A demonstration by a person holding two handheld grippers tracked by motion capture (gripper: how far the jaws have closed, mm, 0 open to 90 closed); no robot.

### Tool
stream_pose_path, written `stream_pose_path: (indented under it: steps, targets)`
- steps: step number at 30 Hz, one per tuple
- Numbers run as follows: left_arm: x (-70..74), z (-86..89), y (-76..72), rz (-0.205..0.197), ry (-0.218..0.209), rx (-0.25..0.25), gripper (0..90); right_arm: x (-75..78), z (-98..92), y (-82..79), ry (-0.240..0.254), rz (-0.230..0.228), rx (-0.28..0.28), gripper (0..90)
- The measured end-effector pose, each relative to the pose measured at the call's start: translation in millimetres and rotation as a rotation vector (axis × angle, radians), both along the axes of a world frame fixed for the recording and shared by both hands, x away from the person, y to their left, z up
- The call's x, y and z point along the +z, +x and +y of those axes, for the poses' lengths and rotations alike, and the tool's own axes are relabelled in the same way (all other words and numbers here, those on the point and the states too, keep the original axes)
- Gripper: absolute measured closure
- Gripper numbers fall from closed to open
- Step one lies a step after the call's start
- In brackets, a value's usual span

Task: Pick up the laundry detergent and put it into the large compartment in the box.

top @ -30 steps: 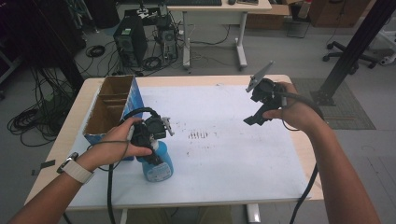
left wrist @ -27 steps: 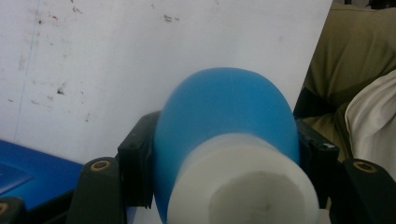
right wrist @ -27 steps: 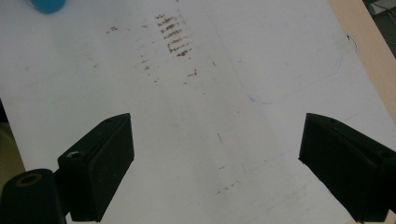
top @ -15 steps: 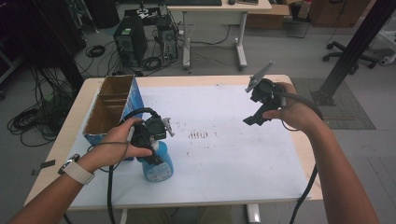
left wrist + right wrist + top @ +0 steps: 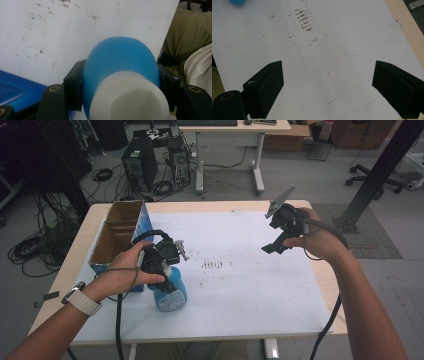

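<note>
So the left tongs [image 5: 167, 270] are clamping the blue bottle [image 5: 170, 292] just below its white cap [image 5: 130, 100], black pads [image 5: 73, 85] pressing in from both sides. The bottle is standing on the white surface [image 5: 240, 285] near the front left, right beside the open cardboard box [image 5: 117, 232] with the blue side. The right tongs [image 5: 282, 232] are hanging over the far right part of the surface, well apart from the bottle, jaws spread wide with nothing between them. Some brown smudges [image 5: 212, 265] are sitting between the two. Nothing is blocking the bottle.
</note>
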State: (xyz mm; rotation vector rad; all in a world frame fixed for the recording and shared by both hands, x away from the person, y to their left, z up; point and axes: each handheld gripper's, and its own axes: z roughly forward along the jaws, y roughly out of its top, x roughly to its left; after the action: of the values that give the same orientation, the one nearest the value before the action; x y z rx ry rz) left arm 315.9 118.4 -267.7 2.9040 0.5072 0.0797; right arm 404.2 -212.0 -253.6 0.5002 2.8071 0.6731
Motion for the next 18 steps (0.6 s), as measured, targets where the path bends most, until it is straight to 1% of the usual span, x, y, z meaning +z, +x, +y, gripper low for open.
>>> stream_pose_path:
  steps: [8,18]
  targets:
    - [1.6,-1.4,-1.1,0.004,0.01,0.003,37.4,0.4,-1.3,-1.0,0.003,-0.002,-0.004,10.3]
    - [9.5,-0.3,-1.0,-0.01,0.013,0.025,37.4,0.7,-1.4,-1.0,0.005,-0.005,-0.001,10.3]
